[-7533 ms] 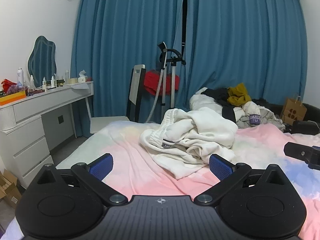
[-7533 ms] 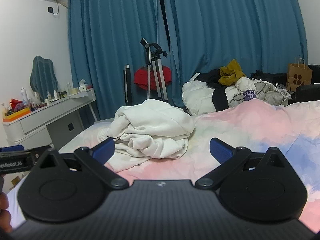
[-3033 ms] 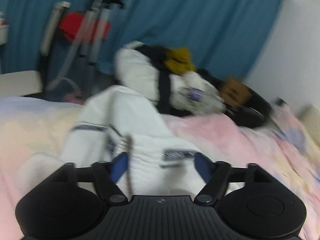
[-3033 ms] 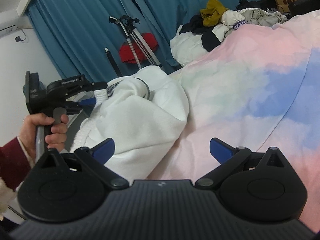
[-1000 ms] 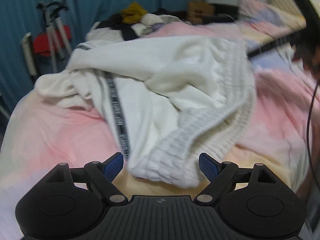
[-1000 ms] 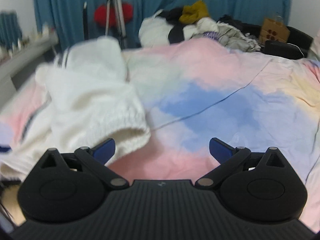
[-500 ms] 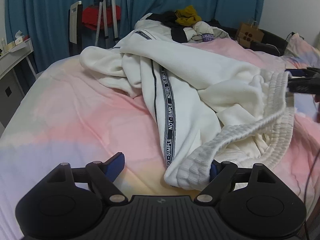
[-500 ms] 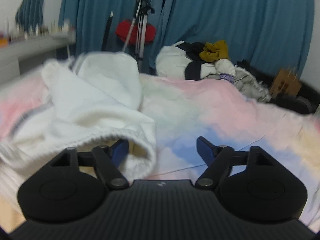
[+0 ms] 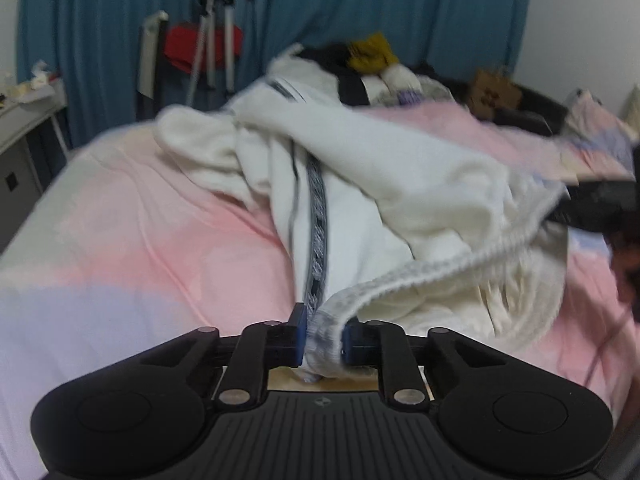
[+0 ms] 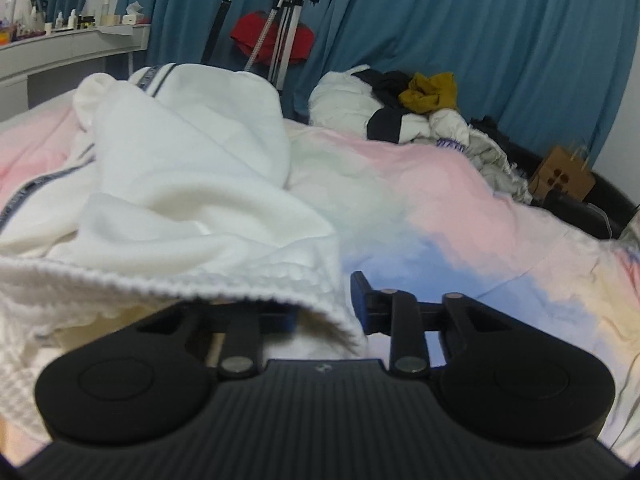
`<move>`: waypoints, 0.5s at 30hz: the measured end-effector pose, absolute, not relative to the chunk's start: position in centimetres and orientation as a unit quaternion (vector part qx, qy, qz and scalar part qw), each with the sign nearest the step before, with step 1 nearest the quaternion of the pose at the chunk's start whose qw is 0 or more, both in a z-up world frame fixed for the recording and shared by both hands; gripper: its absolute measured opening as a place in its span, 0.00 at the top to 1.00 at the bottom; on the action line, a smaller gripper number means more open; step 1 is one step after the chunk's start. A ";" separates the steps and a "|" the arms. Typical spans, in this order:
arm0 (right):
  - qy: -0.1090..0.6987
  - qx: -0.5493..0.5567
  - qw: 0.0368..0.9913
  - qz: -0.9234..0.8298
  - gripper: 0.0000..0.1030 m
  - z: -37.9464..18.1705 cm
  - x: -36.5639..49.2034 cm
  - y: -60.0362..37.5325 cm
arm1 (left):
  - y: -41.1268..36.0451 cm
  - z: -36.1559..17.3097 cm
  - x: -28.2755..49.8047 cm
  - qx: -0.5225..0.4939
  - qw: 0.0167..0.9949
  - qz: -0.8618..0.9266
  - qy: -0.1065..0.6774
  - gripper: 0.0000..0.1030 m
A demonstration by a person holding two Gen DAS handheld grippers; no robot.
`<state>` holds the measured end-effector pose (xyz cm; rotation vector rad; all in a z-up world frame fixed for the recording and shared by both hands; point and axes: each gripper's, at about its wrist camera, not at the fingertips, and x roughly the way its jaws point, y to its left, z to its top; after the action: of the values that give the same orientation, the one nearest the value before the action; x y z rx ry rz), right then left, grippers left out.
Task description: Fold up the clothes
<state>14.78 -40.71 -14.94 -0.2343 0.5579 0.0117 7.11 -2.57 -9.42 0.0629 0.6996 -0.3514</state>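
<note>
Blue curtains (image 10: 460, 40) cover the whole far wall behind the bed (image 10: 420, 184), whose cover is pink, blue and pale yellow. Left of the bed stands a white dressing table (image 10: 68, 54) with bottles. A tripod (image 10: 282, 20) stands before the curtains, a brown paper bag (image 10: 562, 178) at the bed's right.

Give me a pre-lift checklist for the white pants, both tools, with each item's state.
1. Left tool closing with the ribbed waistband between its fingers: ok.
2. Right tool closing on the waistband's other end: ok, though its left finger is hidden under cloth.
3. Waistband taut between the tools: not ok, it sags.
4. White pants free of the clothes pile: ok.
5. Legs untangled: not ok, bunched.
</note>
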 end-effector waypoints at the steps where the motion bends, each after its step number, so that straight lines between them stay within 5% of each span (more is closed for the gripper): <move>1: 0.278 -0.100 0.955 0.003 0.79 -14.9 14.3 -40.7 | -2.1 -8.9 7.3 0.020 0.928 -0.165 0.334 0.84; 4: 0.288 -0.033 0.957 0.005 0.86 -14.4 12.6 -40.7 | 0.0 -6.1 8.5 -0.015 0.940 -0.145 0.308 0.85; 15: 0.249 0.109 0.943 0.190 0.86 -9.4 6.2 -28.9 | 8.4 10.4 13.9 -0.025 0.979 -0.093 0.181 0.89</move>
<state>6.23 -28.91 -9.35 0.2220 0.5071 0.3875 13.87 8.38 10.40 -0.0508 0.3641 -0.1866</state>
